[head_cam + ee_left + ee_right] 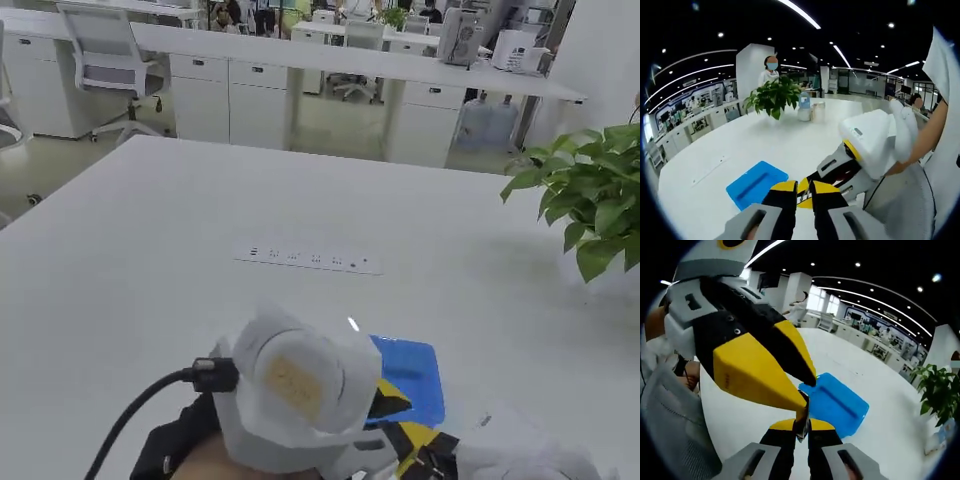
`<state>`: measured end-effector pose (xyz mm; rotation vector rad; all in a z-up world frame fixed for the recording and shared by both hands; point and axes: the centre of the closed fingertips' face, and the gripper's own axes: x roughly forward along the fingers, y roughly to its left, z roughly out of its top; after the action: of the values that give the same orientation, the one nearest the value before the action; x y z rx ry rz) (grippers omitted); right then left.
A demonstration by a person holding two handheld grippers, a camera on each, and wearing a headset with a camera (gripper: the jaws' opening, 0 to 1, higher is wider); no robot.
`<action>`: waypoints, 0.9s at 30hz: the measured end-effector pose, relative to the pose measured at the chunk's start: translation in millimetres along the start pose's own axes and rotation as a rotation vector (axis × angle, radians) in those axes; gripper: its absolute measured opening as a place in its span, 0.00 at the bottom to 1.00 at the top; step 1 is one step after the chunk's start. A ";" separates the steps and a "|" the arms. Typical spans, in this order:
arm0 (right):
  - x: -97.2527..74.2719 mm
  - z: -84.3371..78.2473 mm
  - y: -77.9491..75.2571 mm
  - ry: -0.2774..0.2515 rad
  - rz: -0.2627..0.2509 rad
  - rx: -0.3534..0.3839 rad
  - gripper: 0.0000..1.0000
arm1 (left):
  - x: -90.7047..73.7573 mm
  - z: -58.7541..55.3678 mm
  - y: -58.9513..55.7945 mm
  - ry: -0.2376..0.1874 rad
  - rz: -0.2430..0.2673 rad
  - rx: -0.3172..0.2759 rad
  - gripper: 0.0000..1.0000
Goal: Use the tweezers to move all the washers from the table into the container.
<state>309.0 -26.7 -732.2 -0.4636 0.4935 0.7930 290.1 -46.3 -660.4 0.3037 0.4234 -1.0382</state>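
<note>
Pointing at blue container (837,407), right tool (801,428) clamps tweezers (802,412); left tool (804,189) closed alongside.

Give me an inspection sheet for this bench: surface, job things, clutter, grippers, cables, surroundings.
Surface: white table with a socket strip set in it.
Job's things: blue tray near the grippers; tweezers in the right gripper; washers, nothing seen.
Clutter: plant at the table's right edge; two cups beside it.
Grippers: right gripper shut on the tweezers; left gripper looks shut, its tips by the tweezers.
Cables: black cable from a gripper's rear.
Surroundings: open office with desks, a chair, water jugs and a standing person.
</note>
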 end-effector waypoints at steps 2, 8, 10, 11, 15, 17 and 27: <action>1.7 -3.4 1.0 0.016 -0.002 -0.036 0.05 | 3.1 -3.9 -5.0 0.000 -0.019 0.002 0.02; 8.6 -13.5 2.5 0.062 0.005 -0.120 0.05 | 6.9 -18.9 -8.4 0.037 -0.047 0.097 0.00; 12.1 -20.5 1.6 0.082 0.009 -0.125 0.05 | 7.8 -29.5 -4.5 0.058 -0.060 0.186 0.00; 13.2 -23.7 0.1 0.094 0.003 -0.123 0.06 | 8.7 -34.9 -5.1 0.072 -0.080 0.192 0.00; 22.0 -42.2 3.5 0.143 0.020 -0.029 0.10 | 16.9 -57.4 0.0 0.107 -0.110 0.133 0.00; 26.7 -49.7 4.6 0.158 0.024 -0.014 0.11 | 21.9 -72.7 1.5 0.141 -0.121 0.110 0.00; 15.9 -60.7 12.5 0.137 0.071 0.188 0.26 | 24.6 -127.4 18.1 0.262 -0.191 0.175 0.00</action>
<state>294.4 -44.4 -791.9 -0.3283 0.7083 0.7772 292.1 -0.9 -783.2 0.5683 0.6071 -1.2301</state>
